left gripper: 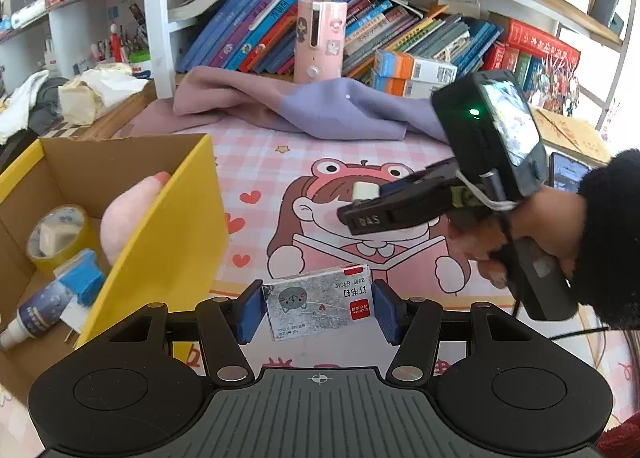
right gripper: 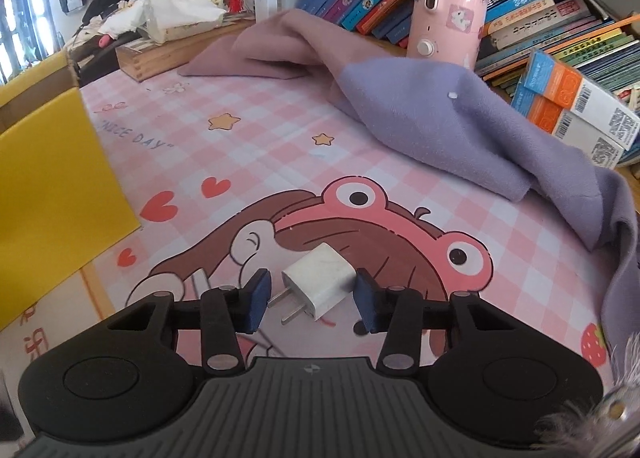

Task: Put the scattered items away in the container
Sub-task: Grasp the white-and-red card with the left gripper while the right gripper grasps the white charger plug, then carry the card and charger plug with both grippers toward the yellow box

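Observation:
A silver staple box with a red label sits between the blue pads of my left gripper, which is shut on it above the pink cartoon mat. To its left stands the yellow cardboard container, open at the top. A white plug charger lies tilted on the mat between the fingers of my right gripper. The right pad touches its corner. A gap shows between the charger's body and the left pad, toward which the prongs point. In the left wrist view the right gripper is at mid-right, held by a hand in a black sleeve.
Inside the container lie a tape roll, a pink plush and a blue-capped bottle. A purple cloth is bunched at the back of the mat. Behind it are a pink cylinder, orange-blue boxes and shelved books.

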A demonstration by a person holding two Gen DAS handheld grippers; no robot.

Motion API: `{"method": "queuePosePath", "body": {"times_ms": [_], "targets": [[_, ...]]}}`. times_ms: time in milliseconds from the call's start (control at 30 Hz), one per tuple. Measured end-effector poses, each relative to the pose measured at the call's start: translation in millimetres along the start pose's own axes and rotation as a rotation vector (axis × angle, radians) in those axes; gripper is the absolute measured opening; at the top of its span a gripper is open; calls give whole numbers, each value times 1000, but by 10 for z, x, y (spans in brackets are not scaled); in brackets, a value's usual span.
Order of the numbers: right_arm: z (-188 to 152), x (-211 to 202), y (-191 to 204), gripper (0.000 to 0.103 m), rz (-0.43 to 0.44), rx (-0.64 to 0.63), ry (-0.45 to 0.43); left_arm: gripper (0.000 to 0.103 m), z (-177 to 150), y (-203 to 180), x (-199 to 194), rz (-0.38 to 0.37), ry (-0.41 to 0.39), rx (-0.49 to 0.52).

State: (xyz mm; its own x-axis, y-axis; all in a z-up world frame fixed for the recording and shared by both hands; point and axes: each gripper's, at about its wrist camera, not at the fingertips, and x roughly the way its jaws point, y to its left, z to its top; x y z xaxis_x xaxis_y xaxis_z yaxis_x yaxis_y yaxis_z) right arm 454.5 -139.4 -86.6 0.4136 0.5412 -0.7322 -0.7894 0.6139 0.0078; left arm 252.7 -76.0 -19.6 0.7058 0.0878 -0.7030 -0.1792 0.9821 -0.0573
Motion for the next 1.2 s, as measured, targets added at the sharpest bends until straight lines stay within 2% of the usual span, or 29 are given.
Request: {"method": "queuePosePath", "body": {"times_ms": [767,1200], "targets": [[-387,-1131,250,43,-37,90,-96,56,-194,-45,-569,-48,-73,41],[-667,-1852,441,43,-71,236,-134,56,-210,-33,-744,-139,-77,78]]}}
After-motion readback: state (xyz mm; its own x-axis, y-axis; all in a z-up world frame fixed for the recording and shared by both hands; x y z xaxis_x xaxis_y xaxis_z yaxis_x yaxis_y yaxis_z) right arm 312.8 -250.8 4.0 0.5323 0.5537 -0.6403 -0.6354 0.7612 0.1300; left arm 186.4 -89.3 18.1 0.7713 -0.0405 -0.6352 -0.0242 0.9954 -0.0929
